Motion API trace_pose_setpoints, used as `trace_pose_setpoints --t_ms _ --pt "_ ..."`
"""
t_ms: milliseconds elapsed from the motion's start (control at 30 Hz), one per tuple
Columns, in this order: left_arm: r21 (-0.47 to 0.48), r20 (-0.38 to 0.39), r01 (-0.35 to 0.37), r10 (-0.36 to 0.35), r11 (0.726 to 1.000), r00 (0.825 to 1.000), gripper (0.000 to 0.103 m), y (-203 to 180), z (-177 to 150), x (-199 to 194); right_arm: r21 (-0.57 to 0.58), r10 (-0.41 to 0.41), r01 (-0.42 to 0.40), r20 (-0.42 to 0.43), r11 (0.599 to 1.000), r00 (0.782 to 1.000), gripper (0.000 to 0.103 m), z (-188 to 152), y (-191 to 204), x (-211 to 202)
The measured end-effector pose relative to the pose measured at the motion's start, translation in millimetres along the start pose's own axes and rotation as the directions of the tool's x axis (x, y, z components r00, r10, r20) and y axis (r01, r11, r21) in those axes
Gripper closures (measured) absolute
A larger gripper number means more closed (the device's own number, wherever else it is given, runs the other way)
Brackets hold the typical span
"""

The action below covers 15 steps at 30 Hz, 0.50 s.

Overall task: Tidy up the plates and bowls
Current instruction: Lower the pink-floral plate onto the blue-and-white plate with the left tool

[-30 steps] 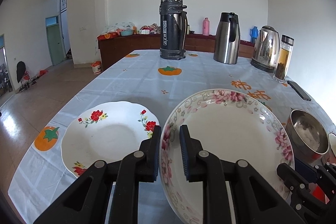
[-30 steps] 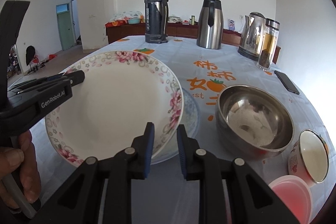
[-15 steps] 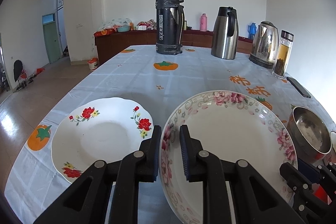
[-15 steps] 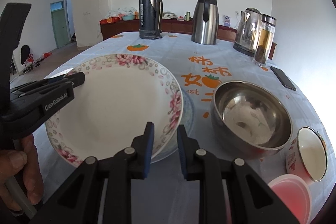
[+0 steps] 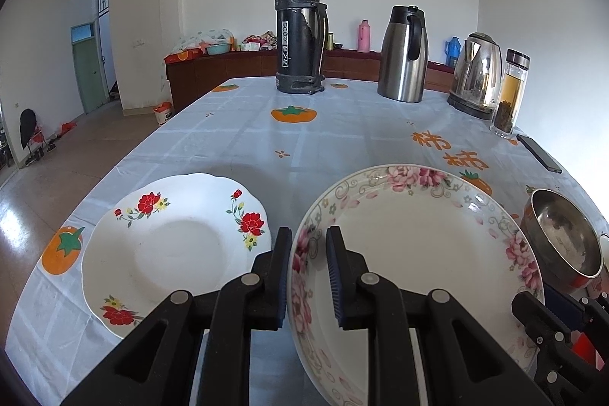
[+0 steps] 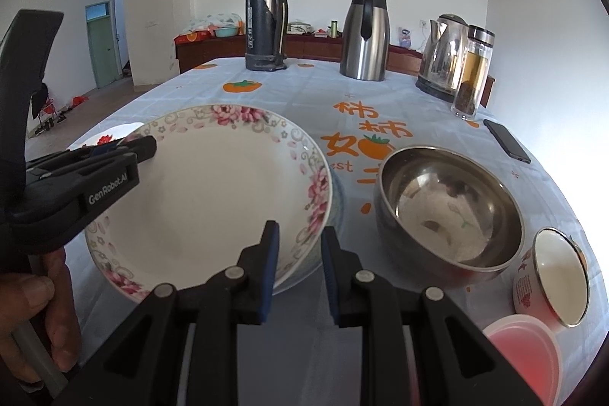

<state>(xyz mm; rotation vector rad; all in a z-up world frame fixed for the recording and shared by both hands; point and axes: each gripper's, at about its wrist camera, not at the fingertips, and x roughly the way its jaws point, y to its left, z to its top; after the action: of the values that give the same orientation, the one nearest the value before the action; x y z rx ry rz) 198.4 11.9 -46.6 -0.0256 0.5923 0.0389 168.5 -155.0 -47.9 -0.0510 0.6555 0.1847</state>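
My left gripper (image 5: 307, 273) is shut on the rim of a pink-flowered plate (image 5: 418, 246) and holds it above the table; the plate also shows in the right wrist view (image 6: 213, 189), over a bluish plate (image 6: 337, 200) lying under it. A white plate with red flowers (image 5: 171, 250) lies on the table left of the held plate. My right gripper (image 6: 297, 269) is open and empty near the held plate's front right rim. A steel bowl (image 6: 449, 208), a small enamel bowl (image 6: 552, 273) and a pink bowl (image 6: 525, 349) sit to the right.
A black thermos (image 5: 300, 33), a steel carafe (image 5: 405, 54), an electric kettle (image 5: 477, 75) and a glass tea bottle (image 5: 510, 94) stand at the table's far side. A phone (image 5: 540, 158) lies at the right edge. A wooden cabinet (image 5: 228, 71) stands beyond the table.
The left gripper has moved left and back with the pink-flowered plate. The red-flowered plate now sits nearer its left finger. The right gripper has stayed about where it was.
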Motion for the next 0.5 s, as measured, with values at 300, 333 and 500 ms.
trace_pose_setpoints --t_ms 300,333,500 --pt "0.019 -0.007 0.006 -0.006 1.0 1.0 0.083 -4.0 -1.9 4.5 -0.003 -0.031 0.031 -0.007 1.0 0.999 0.079 0.4 0.5 1.1" --pt "0.022 -0.007 0.005 -0.005 1.0 1.0 0.083 -4.6 -2.0 4.7 -0.003 -0.034 0.034 -0.009 0.999 0.999 0.079 0.3 0.4 1.5" --pt "0.028 -0.018 0.006 -0.005 1.0 1.0 0.083 -6.7 -2.6 7.4 0.003 -0.036 0.036 -0.019 0.999 0.999 0.079 0.4 -1.4 3.1"
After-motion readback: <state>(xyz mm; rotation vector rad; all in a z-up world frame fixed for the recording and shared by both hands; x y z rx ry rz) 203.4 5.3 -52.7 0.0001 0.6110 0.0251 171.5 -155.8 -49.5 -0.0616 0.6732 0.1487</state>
